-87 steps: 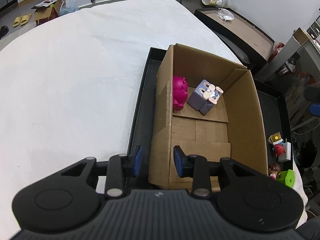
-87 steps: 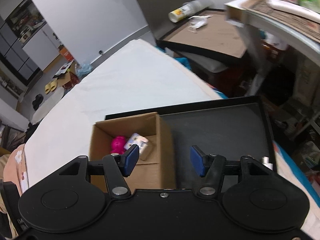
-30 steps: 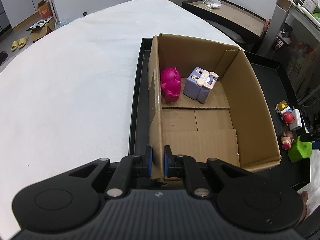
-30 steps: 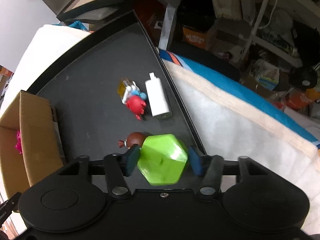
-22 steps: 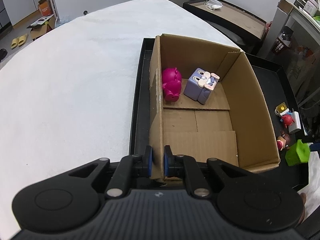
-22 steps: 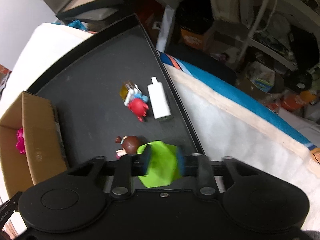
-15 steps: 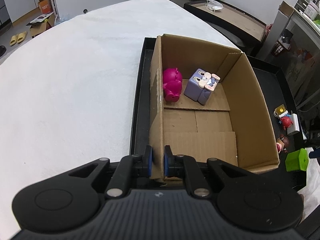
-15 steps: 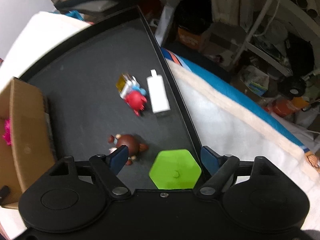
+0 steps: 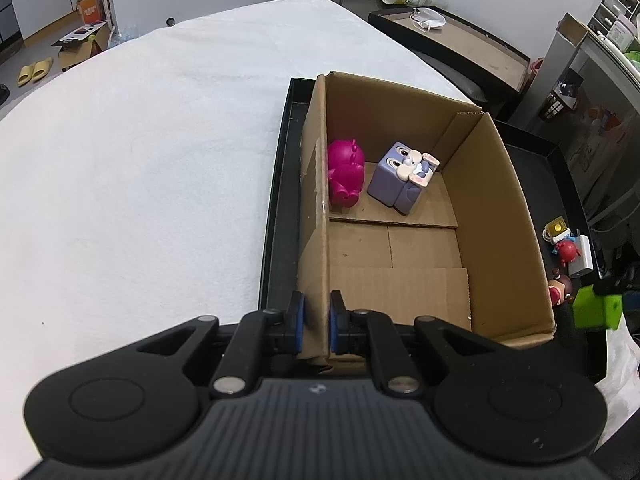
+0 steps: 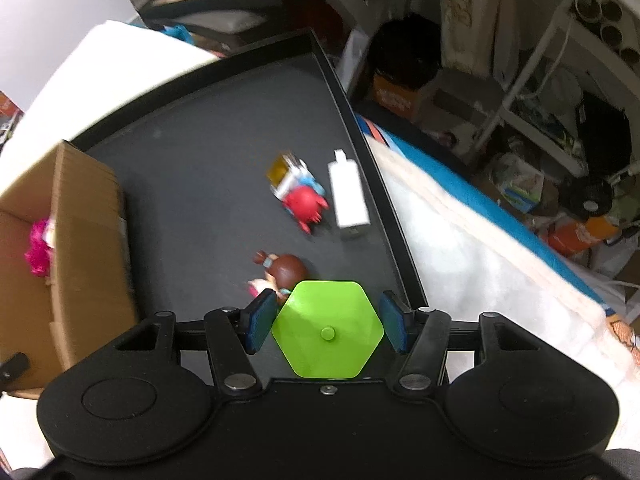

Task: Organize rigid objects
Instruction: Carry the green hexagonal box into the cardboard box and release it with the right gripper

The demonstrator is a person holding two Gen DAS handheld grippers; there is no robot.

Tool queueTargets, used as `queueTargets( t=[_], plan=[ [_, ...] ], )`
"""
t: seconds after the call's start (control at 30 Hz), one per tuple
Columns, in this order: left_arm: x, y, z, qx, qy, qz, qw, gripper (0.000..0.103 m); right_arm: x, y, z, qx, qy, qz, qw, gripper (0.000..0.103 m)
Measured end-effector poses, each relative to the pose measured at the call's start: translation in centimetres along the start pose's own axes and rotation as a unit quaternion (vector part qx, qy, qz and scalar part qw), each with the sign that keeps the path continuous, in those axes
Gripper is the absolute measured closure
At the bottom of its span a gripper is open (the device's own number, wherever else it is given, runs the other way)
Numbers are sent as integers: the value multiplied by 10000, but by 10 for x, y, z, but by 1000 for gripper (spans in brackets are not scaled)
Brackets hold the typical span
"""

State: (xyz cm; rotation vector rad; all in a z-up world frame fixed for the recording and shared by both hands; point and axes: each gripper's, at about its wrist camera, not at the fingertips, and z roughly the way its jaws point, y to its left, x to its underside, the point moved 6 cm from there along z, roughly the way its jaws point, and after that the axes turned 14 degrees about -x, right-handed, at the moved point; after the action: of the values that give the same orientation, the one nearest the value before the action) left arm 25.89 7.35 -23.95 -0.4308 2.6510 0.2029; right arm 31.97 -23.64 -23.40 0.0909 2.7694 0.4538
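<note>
The green hexagonal block [image 10: 327,334] sits between the right gripper's [image 10: 327,322] spread jaws, untouched. The left gripper's [image 9: 316,320] jaws pinch the corrugated cardboard box [image 9: 500,208] wall.

We see open floor in the near half of the cardboard box [image 9: 400,280], while its far end is taken by the pink pig [image 9: 345,174] and the purple rabbit cube [image 9: 402,178] (standing close together). On the black tray [image 10: 208,152], the stretch between box and toys is bare; the brown-haired figure [image 10: 282,270], red figure [image 10: 302,202] and white block [image 10: 348,194] crowd the right rim.
</note>
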Motion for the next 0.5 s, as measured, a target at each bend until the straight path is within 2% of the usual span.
queueTargets(
  t=[0.27,0.5],
  plan=[
    [0,2,1,75,3,-31,10000,91,-17,31,-22,-97,-283,-446,9986,48],
    [0,4,1,81,0,-79,9999,91,-24,55,-30,-241,-341,-717,9966,48]
  ],
)
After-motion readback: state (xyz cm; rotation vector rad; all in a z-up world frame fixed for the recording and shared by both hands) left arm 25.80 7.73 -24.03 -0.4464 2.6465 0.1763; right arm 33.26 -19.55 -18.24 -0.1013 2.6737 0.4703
